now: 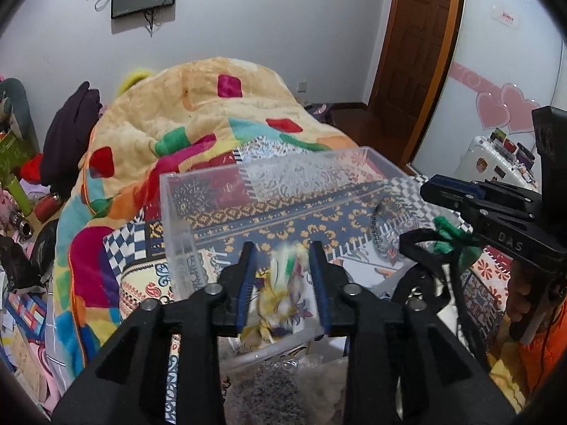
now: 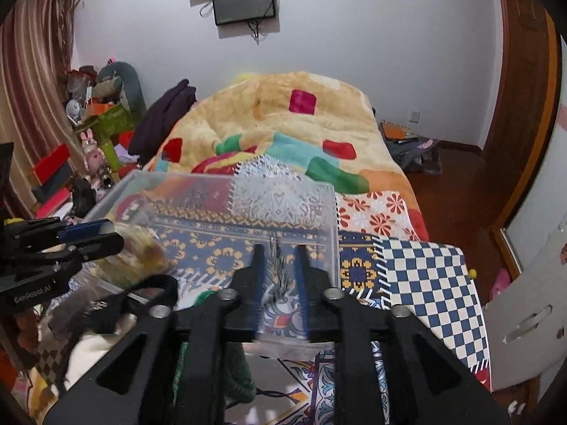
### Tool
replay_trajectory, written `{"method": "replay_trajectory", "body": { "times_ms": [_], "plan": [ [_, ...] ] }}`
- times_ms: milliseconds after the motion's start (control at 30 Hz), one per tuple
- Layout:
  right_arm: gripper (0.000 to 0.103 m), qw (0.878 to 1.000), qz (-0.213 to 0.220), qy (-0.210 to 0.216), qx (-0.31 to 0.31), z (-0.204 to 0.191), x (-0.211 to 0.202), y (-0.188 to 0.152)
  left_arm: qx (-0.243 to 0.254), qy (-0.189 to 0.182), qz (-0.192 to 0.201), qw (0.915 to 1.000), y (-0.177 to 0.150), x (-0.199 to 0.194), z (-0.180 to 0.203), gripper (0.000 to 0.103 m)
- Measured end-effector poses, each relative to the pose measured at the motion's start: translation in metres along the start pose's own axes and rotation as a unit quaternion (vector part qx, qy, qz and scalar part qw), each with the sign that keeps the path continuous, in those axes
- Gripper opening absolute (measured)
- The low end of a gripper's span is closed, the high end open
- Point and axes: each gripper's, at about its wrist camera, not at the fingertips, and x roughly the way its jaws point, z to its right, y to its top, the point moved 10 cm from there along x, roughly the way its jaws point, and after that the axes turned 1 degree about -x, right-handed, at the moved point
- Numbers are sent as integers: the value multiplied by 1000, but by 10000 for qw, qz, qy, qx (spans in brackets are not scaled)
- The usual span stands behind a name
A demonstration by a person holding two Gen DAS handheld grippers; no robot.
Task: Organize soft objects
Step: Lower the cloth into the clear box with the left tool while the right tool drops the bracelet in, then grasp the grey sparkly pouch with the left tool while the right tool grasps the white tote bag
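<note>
A clear plastic box (image 1: 184, 212) stands on the patterned bed cover; it also shows in the right wrist view (image 2: 329, 212). My left gripper (image 1: 283, 258) is open over the box's near side, with a blurred yellow, white and green cloth (image 1: 280, 297) between and below its fingers, apparently loose. My right gripper (image 2: 280, 262) is shut on a thin silvery-grey soft piece (image 2: 278, 265) at the box's near right edge. A green knitted item (image 2: 234, 379) and a black strap (image 2: 149, 290) hang below the right gripper. The right gripper also shows in the left wrist view (image 1: 436, 187).
A yellow patchwork quilt (image 1: 184, 117) is heaped on the bed behind the box. Grey and cream soft items (image 1: 283, 389) lie near the front. Clutter fills the floor at left (image 1: 21, 233). A wooden door (image 1: 414, 53) and a white suitcase (image 1: 496, 163) stand at right.
</note>
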Motion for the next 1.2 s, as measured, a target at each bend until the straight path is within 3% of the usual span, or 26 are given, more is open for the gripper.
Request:
{"method": "replay_trajectory", "body": {
  "times_ms": [33, 100, 200, 267, 533, 867, 1000, 1200],
  "plan": [
    [37, 10000, 45, -9, -13, 0, -1, 3, 9, 29, 65, 10000, 2, -4, 0, 42],
    [44, 9997, 211, -50, -60, -3, -11, 9, 22, 76, 232, 9997, 6, -15, 0, 49],
    [46, 9991, 412, -19, -133, -10, -27, 15, 29, 108, 428, 9990, 11, -31, 0, 59],
    [49, 9985, 525, 97, -147, -18, -40, 17, 15, 133, 598, 9981, 11, -46, 0, 70],
    [67, 9965, 576, 528, -285, -53, -57, -2, -23, 369, 797, 9961, -13, -77, -7, 87],
    [71, 9942, -232, 1014, -265, -86, -27, -55, -233, 467, 248, 9983, -73, -64, -20, 88],
    [83, 9937, -335, 1034, -271, -93, -24, -65, -411, 374, 119, 9984, -91, -57, -23, 87],
    [83, 9932, -437, 1008, -396, -102, -22, -71, -615, 113, -14, 9980, -101, -47, -23, 65]
  ]
}}
